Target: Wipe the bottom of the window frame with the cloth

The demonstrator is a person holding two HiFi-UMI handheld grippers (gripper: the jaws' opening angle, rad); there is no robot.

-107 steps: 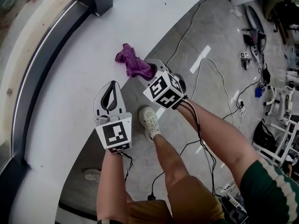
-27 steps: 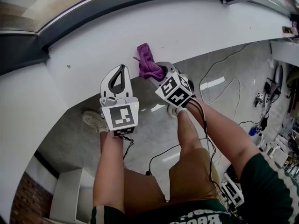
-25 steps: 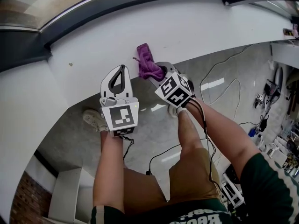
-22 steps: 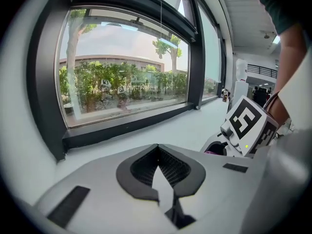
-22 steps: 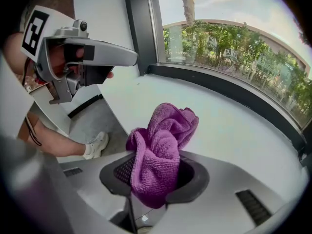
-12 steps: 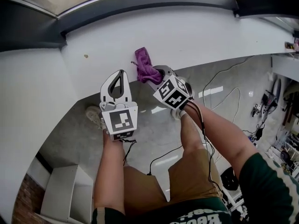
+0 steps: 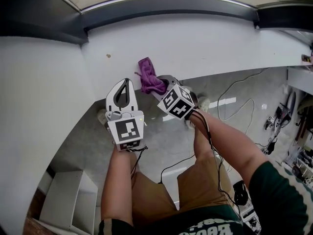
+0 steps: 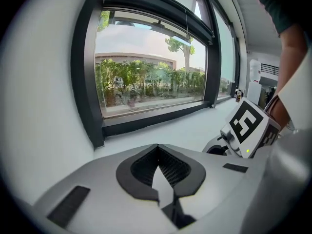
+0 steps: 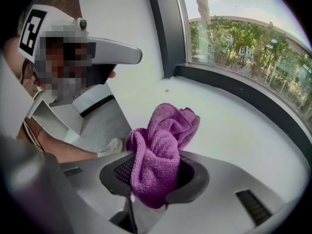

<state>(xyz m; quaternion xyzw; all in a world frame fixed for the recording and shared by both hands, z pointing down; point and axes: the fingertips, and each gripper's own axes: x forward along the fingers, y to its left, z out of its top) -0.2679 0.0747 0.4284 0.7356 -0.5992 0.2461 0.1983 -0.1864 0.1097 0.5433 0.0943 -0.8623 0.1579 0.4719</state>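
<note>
A crumpled purple cloth sticks up out of my right gripper, which is shut on it above the front edge of the white sill. The cloth's free end hangs over the sill surface. The window frame's dark bottom rail runs along the far side of the sill, well beyond the cloth. My left gripper is shut with nothing in it, just left of the right one. Its tip sits at the sill's edge.
A white wall pillar stands at the left, next to a dark upright frame post. A small speck lies on the sill. Below are a grey floor with cables, a white step unit and the person's legs.
The head view has swung round to face the window squarely, so the sill now runs level across the top. Both grippers keep their places at the sill's edge, the cloth still held.
</note>
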